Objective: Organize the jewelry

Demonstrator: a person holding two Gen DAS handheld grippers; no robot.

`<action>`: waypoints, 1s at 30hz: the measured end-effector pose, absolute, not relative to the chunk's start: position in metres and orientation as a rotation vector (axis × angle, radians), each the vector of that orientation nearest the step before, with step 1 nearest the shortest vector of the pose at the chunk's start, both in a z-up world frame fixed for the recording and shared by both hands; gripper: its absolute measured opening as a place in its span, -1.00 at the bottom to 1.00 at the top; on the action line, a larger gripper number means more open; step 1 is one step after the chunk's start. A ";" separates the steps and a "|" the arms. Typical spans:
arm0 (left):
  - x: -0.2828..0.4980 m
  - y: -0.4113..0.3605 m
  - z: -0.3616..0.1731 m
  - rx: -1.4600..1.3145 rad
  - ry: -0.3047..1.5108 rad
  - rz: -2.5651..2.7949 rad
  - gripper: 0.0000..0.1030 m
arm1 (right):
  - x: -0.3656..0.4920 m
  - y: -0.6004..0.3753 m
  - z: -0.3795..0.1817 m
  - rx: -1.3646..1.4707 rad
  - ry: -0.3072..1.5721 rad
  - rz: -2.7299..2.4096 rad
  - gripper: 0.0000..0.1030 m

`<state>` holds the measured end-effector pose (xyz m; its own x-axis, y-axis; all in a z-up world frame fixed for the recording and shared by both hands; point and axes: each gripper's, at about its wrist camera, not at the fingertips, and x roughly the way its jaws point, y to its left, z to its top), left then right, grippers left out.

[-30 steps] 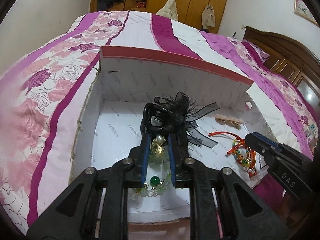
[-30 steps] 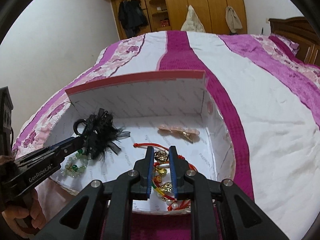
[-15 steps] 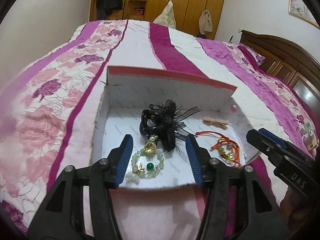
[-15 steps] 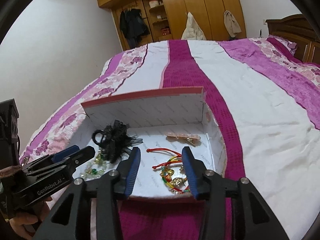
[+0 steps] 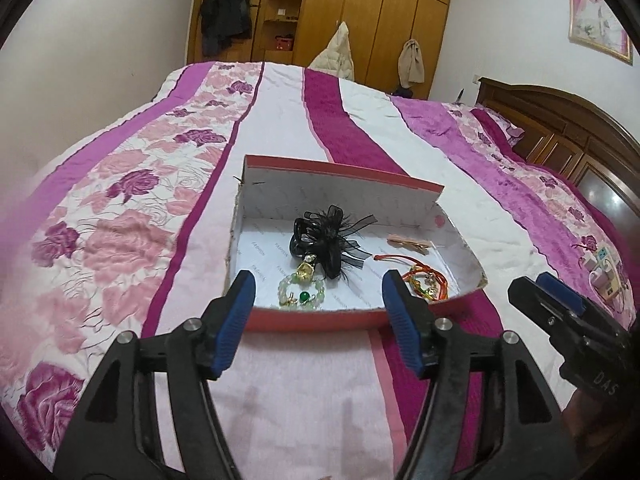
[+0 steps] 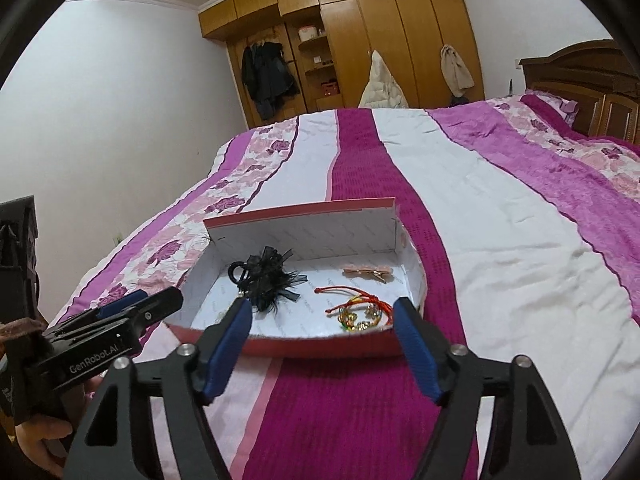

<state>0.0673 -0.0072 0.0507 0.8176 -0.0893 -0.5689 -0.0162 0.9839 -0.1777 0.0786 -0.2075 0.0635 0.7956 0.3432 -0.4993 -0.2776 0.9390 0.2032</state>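
Jewelry (image 5: 320, 258) in box (image 5: 340, 178) printed "FASHION"; left hand-held gripper (image 5: 320, 292), right hand-held gripper (image 6: 322, 322) spread, empty.

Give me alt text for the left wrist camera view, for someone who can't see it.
An open left gripper hovers before a red-edged box on a pink striped bedspread. Inside lie a black feathered hair clip, a green bead bracelet, a red cord bracelet and a pink hair clip.
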 end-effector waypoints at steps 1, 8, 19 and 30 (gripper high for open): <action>0.063 -0.007 0.052 -0.177 0.608 -0.035 0.17 | 0.074 -0.209 0.065 0.125 0.558 0.332 0.56; 0.044 -0.009 0.057 -0.160 0.593 -0.019 0.28 | 0.045 -0.214 0.069 0.123 0.532 0.321 0.67; 0.020 -0.008 0.056 -0.162 0.571 0.026 0.38 | 0.021 -0.219 0.065 0.130 0.522 0.311 0.67; 0.011 -0.011 0.059 -0.144 0.542 0.051 0.37 | 0.015 -0.222 0.062 0.129 0.526 0.304 0.67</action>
